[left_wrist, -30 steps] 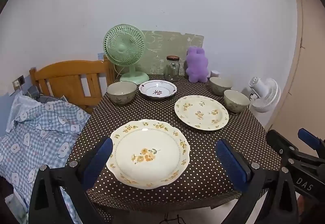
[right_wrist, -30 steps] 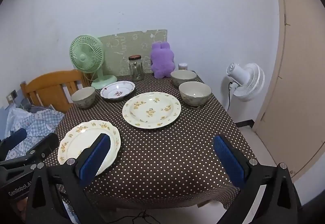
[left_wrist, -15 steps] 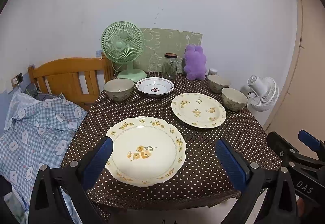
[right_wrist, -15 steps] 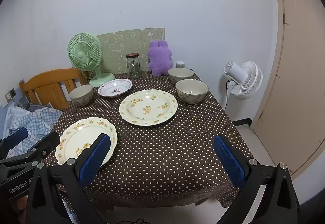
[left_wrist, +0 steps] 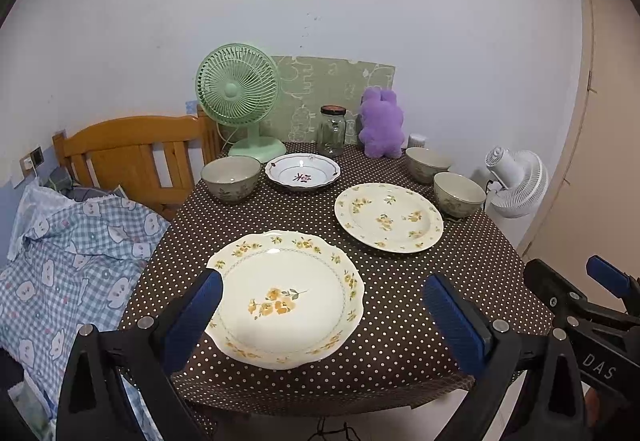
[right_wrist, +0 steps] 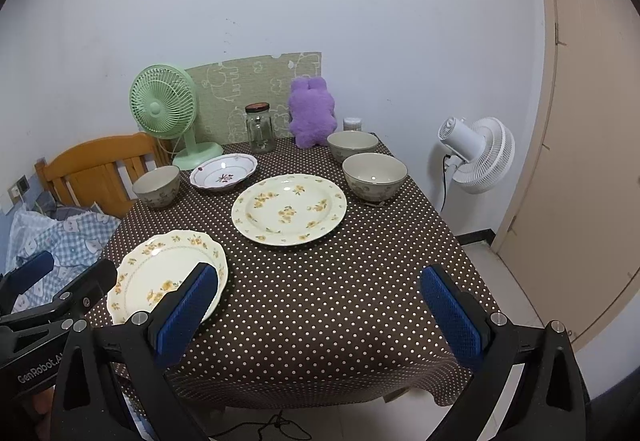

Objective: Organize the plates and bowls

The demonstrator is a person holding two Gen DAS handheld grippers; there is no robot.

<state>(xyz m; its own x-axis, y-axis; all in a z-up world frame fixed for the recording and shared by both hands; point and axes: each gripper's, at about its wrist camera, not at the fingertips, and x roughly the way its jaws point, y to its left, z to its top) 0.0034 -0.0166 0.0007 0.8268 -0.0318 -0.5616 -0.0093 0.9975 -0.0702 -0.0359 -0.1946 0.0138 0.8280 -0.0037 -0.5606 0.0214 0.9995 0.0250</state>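
At the back of the dotted brown counter [right_wrist: 320, 301], against the wall: a green desk fan [right_wrist: 164, 109], a patterned green board [right_wrist: 256, 89], a glass jar [right_wrist: 260, 129] with a dark lid, a purple plush toy [right_wrist: 312, 113] and a small white container [right_wrist: 352, 124]. Beyond the counter's right edge, a white floor fan [right_wrist: 476, 155] before a beige door [right_wrist: 592, 121]; off the left edge, a wooden headboard [left_wrist: 132, 153] and blue checked bedding [left_wrist: 72, 261]. Nothing between either pair of tongs and the dishes. Left tongs [left_wrist: 320, 315] spread wide, holding nothing, hovering over the near edge with the scalloped plate [left_wrist: 286, 297] lying between the blue pads and just ahead. Right tongs [right_wrist: 316, 311] likewise spread and empty, over bare cloth at the near edge, with the round plate [right_wrist: 289, 209] well ahead near the counter's middle and the scalloped plate behind the left pad. Counted: two yellow-flowered dinner plates, one shallow white dish [right_wrist: 223, 172] with a red flower, and three grey-green bowls, namely one left bowl [right_wrist: 157, 185] beside the dish and a pair on the right, near right bowl [right_wrist: 374, 176] and far right bowl [right_wrist: 352, 145], just beside each other. All dishes apart, none stacked.
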